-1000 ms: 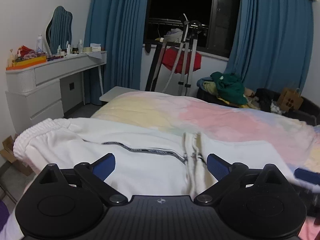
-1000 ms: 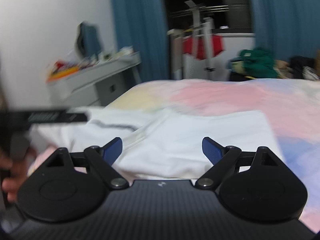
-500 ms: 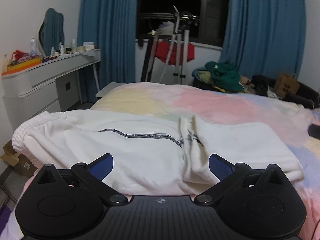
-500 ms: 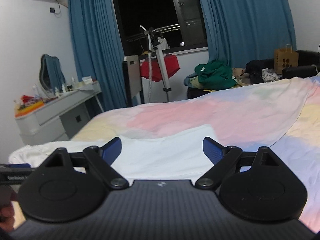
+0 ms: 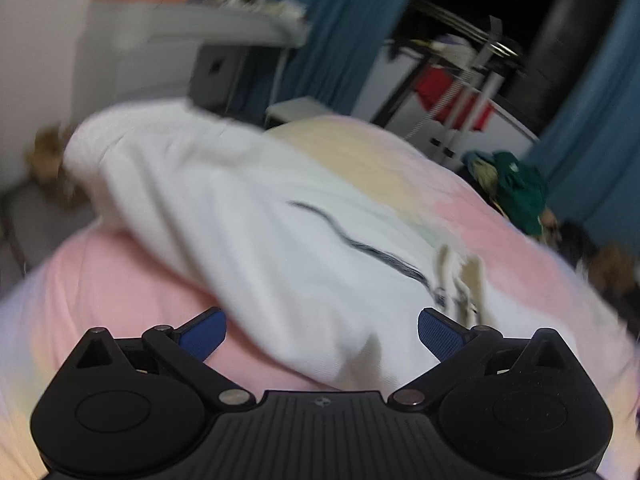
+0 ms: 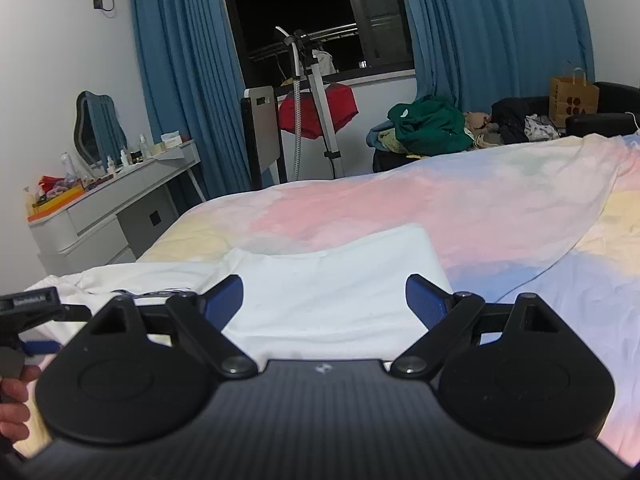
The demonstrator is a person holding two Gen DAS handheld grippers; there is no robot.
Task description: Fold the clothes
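A white garment with a dark stripe (image 5: pixel 280 240) lies partly folded on the pastel bedspread (image 5: pixel 420 184). In the blurred left wrist view my left gripper (image 5: pixel 320 334) is open and empty, just above the garment's near edge. In the right wrist view the garment's folded end (image 6: pixel 328 292) lies right in front of my right gripper (image 6: pixel 325 300), which is open and empty. The left gripper's body (image 6: pixel 28 308) and a hand show at the left edge of that view.
A white dressing table (image 6: pixel 108 212) with bottles and a mirror stands left of the bed. A drying rack with a red garment (image 6: pixel 316 112) stands by the window. A pile of clothes (image 6: pixel 428 124) and a paper bag (image 6: pixel 572 96) lie behind the bed.
My left gripper has swung left and tilted down toward the garment's waistband end; its view is now blurred. My right gripper has stayed nearly still, open above the folded end.
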